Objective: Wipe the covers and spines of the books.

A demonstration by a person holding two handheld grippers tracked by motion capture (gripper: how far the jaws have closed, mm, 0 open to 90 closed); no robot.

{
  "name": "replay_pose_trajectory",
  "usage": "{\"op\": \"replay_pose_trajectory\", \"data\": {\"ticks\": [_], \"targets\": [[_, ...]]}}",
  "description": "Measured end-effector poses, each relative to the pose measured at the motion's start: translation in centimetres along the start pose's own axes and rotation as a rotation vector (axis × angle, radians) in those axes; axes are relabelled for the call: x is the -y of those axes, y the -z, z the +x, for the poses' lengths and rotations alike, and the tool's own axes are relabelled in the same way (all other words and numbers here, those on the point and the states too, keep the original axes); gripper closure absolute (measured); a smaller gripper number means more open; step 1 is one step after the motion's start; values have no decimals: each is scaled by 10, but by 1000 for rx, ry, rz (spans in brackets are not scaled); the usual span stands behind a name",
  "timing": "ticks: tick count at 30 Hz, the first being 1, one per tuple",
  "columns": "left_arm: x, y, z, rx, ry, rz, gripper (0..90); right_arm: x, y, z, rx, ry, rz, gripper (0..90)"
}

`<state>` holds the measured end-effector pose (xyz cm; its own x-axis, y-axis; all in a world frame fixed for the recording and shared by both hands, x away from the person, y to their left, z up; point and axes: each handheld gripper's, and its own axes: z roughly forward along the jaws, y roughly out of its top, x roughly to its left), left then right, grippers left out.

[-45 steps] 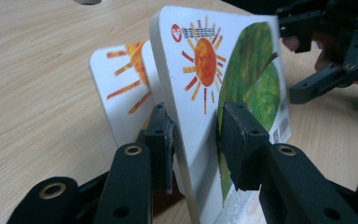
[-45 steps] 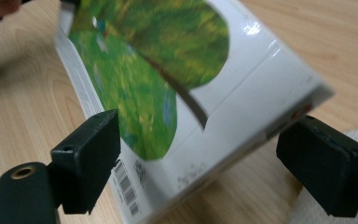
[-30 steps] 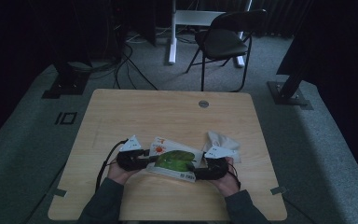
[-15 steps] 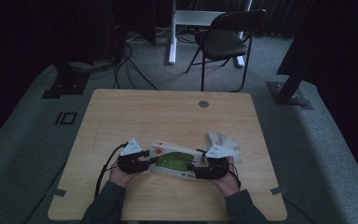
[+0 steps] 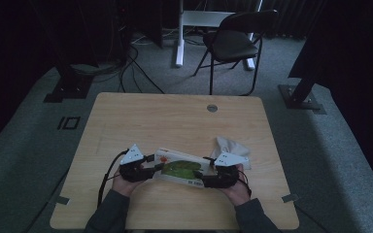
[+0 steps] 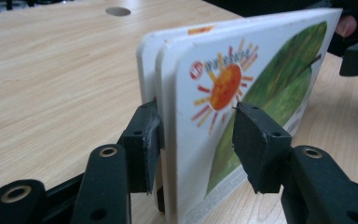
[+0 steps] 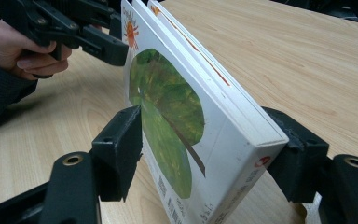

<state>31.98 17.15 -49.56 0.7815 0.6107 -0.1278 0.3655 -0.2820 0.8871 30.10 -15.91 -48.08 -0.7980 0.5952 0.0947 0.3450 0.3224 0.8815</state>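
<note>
A white board book with a green leaf and an orange sun on its cover is held on edge just above the table, near its front. My left gripper is at the book's left end. In the left gripper view the book stands between the jaws. One pad rests on the back pages, the other stands clear of the cover. These jaws have just been opening. My right gripper has just been closing, and its pads press on the book's spine end.
A crumpled white cloth lies on the wooden table just behind the right gripper. A round cable hole sits near the far edge. A black folding chair stands on the floor beyond the table.
The left gripper's jaws have spread apart at the book's left end, so one pad is off the cover. The right gripper keeps its hold, and both hands have barely moved.
</note>
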Motion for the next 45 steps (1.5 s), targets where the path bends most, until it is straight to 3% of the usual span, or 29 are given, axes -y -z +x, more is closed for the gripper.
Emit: {"op": "replay_pose_trajectory", "data": {"ticks": [10, 21, 33, 39, 45], "targets": [[1, 10, -3, -13, -19, -51, 494, 1, 4, 2, -21, 10, -6, 376], [-1, 20, -5, -62, -37, -112, 442, 0, 7, 7, -51, 40, -21, 445], [-3, 13, -5, 9, -61, -114, 365, -1, 6, 10, -79, 65, -20, 491], [-7, 4, -5, 38, -86, -82, 329, 0, 5, 10, -84, 66, -16, 487], [-9, -4, -4, 69, -82, -66, 313, 0, 5, 10, -87, 70, -11, 480]]}}
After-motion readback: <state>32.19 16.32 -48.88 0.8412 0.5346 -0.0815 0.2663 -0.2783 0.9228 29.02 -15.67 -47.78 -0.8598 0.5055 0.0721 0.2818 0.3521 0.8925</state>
